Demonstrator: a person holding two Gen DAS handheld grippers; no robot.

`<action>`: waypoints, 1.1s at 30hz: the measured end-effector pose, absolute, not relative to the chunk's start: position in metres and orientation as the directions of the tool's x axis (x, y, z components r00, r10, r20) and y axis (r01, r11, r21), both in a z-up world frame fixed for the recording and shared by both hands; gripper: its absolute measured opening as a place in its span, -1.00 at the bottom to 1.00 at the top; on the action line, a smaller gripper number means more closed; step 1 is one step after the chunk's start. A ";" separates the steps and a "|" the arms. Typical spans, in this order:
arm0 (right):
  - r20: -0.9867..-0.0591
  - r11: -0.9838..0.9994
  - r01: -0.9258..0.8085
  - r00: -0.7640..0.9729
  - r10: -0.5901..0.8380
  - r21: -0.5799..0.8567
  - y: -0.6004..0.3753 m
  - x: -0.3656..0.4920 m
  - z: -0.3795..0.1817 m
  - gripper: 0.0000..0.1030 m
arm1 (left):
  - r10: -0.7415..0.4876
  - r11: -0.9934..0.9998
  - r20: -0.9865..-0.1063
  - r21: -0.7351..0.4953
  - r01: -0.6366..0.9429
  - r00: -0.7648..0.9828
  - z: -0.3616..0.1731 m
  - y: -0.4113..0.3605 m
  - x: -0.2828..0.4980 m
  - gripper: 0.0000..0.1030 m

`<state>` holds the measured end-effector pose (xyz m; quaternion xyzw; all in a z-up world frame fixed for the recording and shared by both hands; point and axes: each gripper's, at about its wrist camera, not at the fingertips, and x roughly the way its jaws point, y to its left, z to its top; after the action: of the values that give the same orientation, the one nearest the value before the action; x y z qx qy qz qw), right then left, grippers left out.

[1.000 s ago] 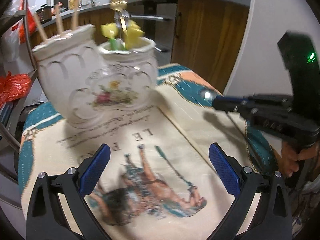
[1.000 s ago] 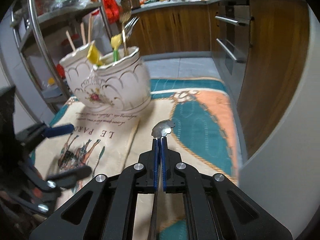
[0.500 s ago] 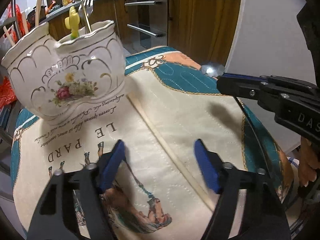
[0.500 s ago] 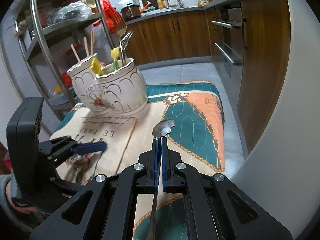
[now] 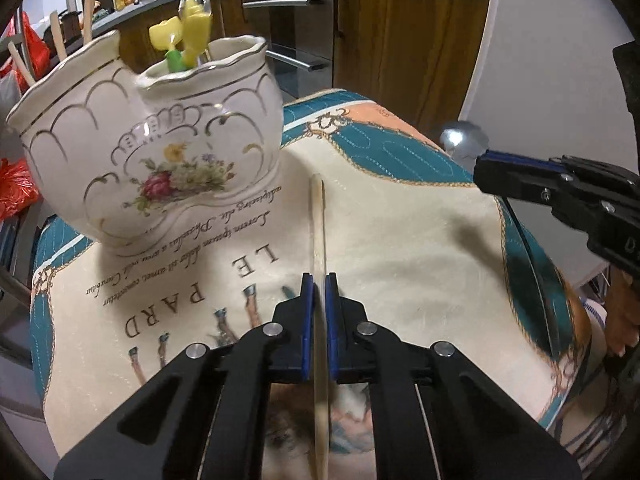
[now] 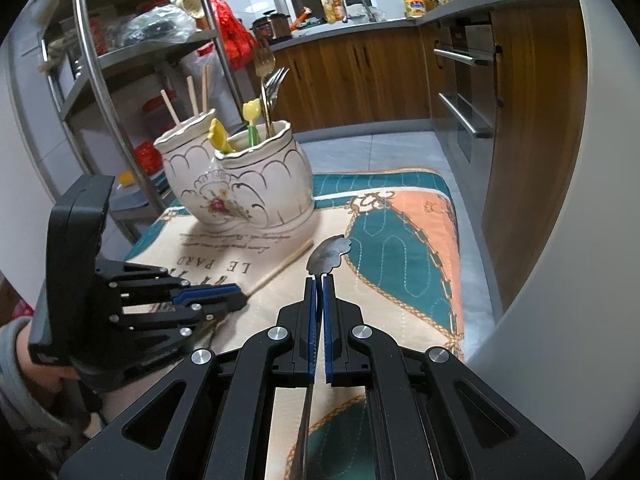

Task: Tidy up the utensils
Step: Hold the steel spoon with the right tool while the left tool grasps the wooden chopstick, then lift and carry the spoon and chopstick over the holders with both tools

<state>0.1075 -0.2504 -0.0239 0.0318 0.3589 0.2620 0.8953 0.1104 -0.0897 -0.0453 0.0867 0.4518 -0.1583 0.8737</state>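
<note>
Wooden chopstick (image 5: 319,224) is lying on the printed mat (image 5: 400,220), clenched by the left gripper (image 5: 319,300), at five o'clock from the ceramic holder (image 5: 152,156); the right gripper (image 6: 319,292) is clamping a spoon (image 6: 328,254).

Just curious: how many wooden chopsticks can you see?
4: three standing in the holder's far compartment, one gripped by the left claw. More may be hidden.
</note>
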 end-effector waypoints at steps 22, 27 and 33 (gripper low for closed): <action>-0.603 0.858 -0.460 0.625 0.496 0.229 -0.230 0.102 -0.013 -0.92 | -0.253 0.927 -0.788 -0.031 0.374 0.561 -0.044 -0.056 0.099 -0.88; -0.569 0.861 -0.458 0.657 0.495 0.220 -0.231 0.101 0.002 -0.94 | -0.332 0.908 -0.728 -0.074 0.413 0.600 -0.023 -0.035 0.085 -0.88; -0.497 0.865 -0.473 0.717 0.489 0.169 -0.222 0.095 0.026 -0.95 | -0.388 0.899 -0.593 -0.076 0.431 0.705 0.019 -0.002 0.064 -0.88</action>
<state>0.0947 -0.2219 0.0259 0.0146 0.2724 0.2598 0.9263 0.0640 -0.0020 0.0188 0.0341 0.3131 -0.2220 0.9228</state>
